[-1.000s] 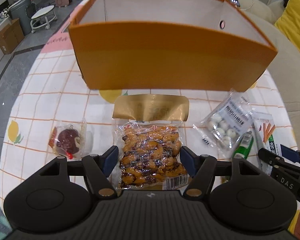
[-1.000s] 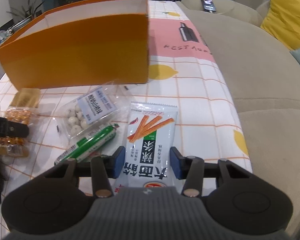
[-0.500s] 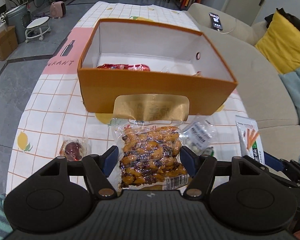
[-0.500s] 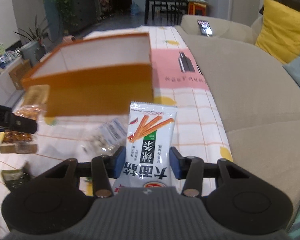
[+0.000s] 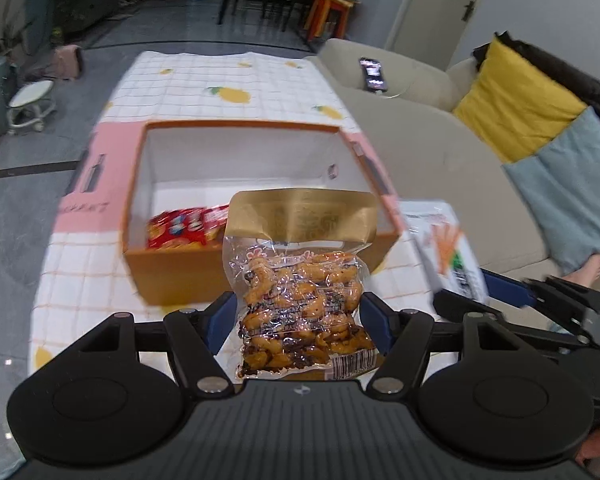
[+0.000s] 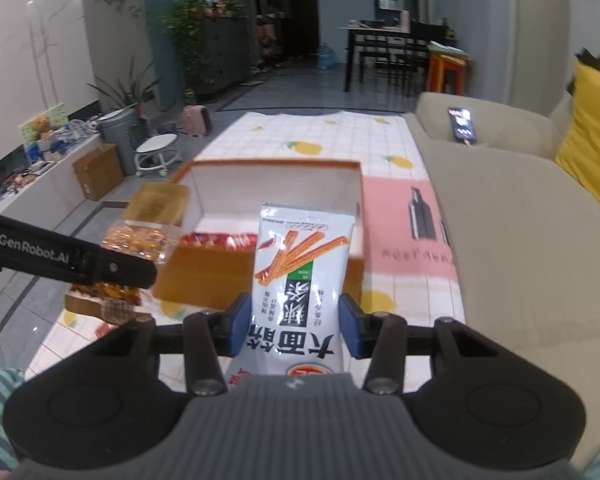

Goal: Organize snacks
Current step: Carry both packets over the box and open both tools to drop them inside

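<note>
The table (image 5: 204, 80), covered with a white grid cloth bearing lemon prints and a pink panel, occupied the middle of both views, with a beige sofa (image 5: 440, 152) along its right edge carrying a yellow cushion (image 5: 512, 100), a pale blue cushion (image 5: 572, 184) and a phone (image 5: 374, 74) on its arm. The open orange box (image 5: 180, 276) stood on the cloth ahead of both grippers, its white interior exposed, with a red snack packet (image 5: 180, 232) lying at its near left corner. The left gripper (image 5: 298, 316) was closed onto the clear pouch of orange-brown snacks (image 5: 300, 304), held off the table with its gold header (image 5: 304, 218) overlapping the box's front wall in the left wrist view. The right gripper (image 6: 294, 326) was clamped on the white spicy-stick packet (image 6: 300, 264), also raised, its top edge overlapping the box opening in the right wrist view. The two packets hung side by side, apart, with the box's front wall between them and the interior. A round white stool (image 6: 156, 152) and a cardboard carton (image 6: 98, 170) stood on the floor to the left. Compared with one second earlier, both packets had been lifted off the cloth, the box appeared farther and lower so that its interior became visible, and the remaining snacks on the table had dropped out of view.
</note>
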The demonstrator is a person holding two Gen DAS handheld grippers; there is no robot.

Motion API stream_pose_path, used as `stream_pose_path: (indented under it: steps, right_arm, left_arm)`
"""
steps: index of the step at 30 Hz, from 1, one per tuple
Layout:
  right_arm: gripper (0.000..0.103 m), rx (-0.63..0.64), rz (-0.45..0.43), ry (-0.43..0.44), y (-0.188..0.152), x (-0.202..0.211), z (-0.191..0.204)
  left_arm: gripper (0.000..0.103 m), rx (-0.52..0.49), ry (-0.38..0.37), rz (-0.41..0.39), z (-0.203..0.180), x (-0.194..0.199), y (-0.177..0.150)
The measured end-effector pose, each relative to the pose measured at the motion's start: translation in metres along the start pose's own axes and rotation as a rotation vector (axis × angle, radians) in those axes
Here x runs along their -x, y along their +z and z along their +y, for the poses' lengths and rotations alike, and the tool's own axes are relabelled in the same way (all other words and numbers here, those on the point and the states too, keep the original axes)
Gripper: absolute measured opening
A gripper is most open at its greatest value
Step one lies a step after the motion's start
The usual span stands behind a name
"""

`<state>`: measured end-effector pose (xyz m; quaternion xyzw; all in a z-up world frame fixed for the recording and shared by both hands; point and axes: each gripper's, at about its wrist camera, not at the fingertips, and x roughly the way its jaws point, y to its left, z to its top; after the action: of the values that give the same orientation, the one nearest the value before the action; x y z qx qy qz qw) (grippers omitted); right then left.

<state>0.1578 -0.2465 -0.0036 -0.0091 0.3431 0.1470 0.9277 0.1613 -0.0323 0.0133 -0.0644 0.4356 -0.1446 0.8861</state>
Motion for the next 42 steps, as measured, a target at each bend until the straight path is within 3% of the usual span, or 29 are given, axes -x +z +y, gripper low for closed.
stream_pose_path:
  steps: [8,19,32,42]
  right_arm:
    - [0.045,0.076,0.039,0.017,0.059,-0.044,-0.009]
    - [0.045,0.050,0.220,0.089,0.116,-0.153,-0.032]
    - [0.045,0.263,0.430,0.053,0.117,-0.264,-0.022]
    - [0.045,0.380,0.463,0.034,0.112,-0.297,-0.014]
  left_arm:
    - [0.077,-0.002,-0.008,0.036,0.006,-0.027,0.048]
    - [0.077,-0.034,0.063,0.156,0.028,-0.107,0.111]
    - [0.077,-0.023,0.121,0.362,0.068,-0.217,0.126]
    - [0.078,-0.027,0.135,0.425,0.079,-0.254,0.126]
